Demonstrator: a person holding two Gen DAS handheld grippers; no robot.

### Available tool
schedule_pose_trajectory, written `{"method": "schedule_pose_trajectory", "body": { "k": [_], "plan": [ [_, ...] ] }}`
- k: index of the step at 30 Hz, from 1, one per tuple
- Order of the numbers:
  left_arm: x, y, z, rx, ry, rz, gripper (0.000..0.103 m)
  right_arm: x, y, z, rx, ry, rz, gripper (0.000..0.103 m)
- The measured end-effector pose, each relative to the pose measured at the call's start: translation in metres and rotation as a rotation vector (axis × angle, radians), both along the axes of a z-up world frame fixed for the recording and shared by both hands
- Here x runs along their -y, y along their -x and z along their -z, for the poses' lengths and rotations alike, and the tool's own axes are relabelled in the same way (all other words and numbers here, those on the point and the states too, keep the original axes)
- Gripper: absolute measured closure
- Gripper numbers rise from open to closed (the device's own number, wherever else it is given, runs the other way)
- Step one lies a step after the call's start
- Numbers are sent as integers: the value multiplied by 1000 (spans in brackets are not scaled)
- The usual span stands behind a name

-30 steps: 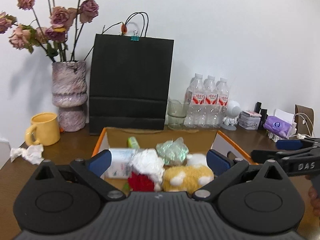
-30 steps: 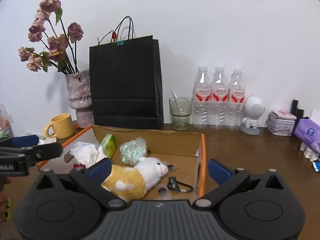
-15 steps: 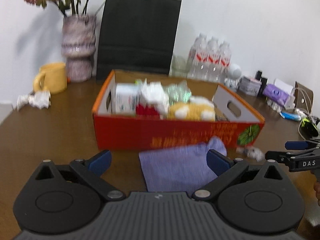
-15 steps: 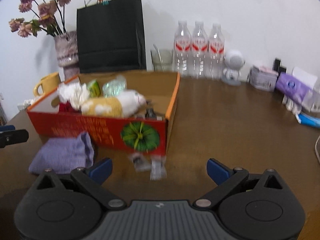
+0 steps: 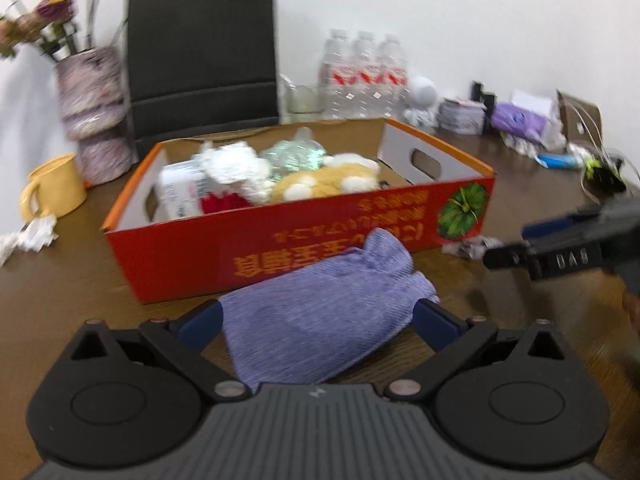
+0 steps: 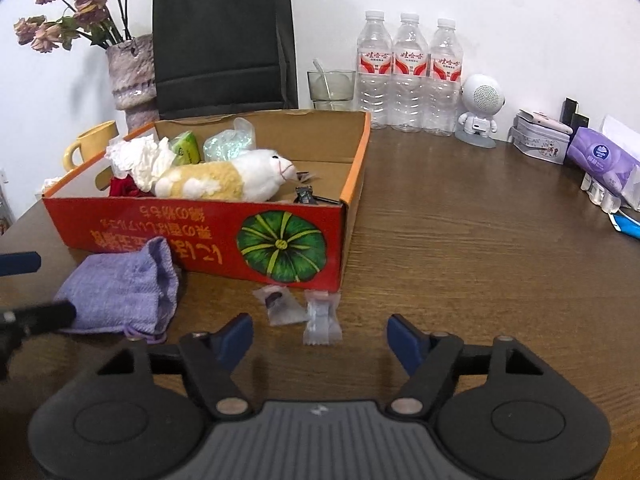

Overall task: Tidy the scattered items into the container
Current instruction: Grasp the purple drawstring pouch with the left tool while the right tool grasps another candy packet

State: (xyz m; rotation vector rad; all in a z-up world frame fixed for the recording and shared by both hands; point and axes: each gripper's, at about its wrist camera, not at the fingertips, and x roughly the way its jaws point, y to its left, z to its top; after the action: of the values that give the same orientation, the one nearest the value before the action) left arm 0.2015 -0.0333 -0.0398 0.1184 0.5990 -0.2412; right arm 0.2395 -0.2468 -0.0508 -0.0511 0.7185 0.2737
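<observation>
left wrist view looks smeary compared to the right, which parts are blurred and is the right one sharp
Left wrist view: motion blur smears the flowers, the orange box print and the right hand-held gripper. Right wrist view: sharp, with the water bottles labels crisp; fisheye bends the table edge.

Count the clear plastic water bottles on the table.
3. The clear plastic water bottles stand in a row against the wall: left, middle, right, beside the white robot figurine. None seems hidden.

Your left-wrist view is smeared: the flowers (image 5: pixel 48 12) and the box (image 5: pixel 304 236) lettering can't be read. The purple pouch (image 5: pixel 320 320) runs under your left claw (image 5: pixel 318 322) body, its near end hidden. The left frame edge crops the crumpled tissue (image 5: pixel 28 236).
</observation>
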Motion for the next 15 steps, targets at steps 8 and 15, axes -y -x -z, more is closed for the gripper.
{"method": "schedule_pose_trajectory", "body": {
  "k": [8,15],
  "plan": [
    [13,-15,13,-9,-70,33,0,-12,-10,-7,37,21,-44,38],
    [15,-21,18,-17,-72,55,2,5,-20,-3,-5,-43,22,60]
  ]
}}
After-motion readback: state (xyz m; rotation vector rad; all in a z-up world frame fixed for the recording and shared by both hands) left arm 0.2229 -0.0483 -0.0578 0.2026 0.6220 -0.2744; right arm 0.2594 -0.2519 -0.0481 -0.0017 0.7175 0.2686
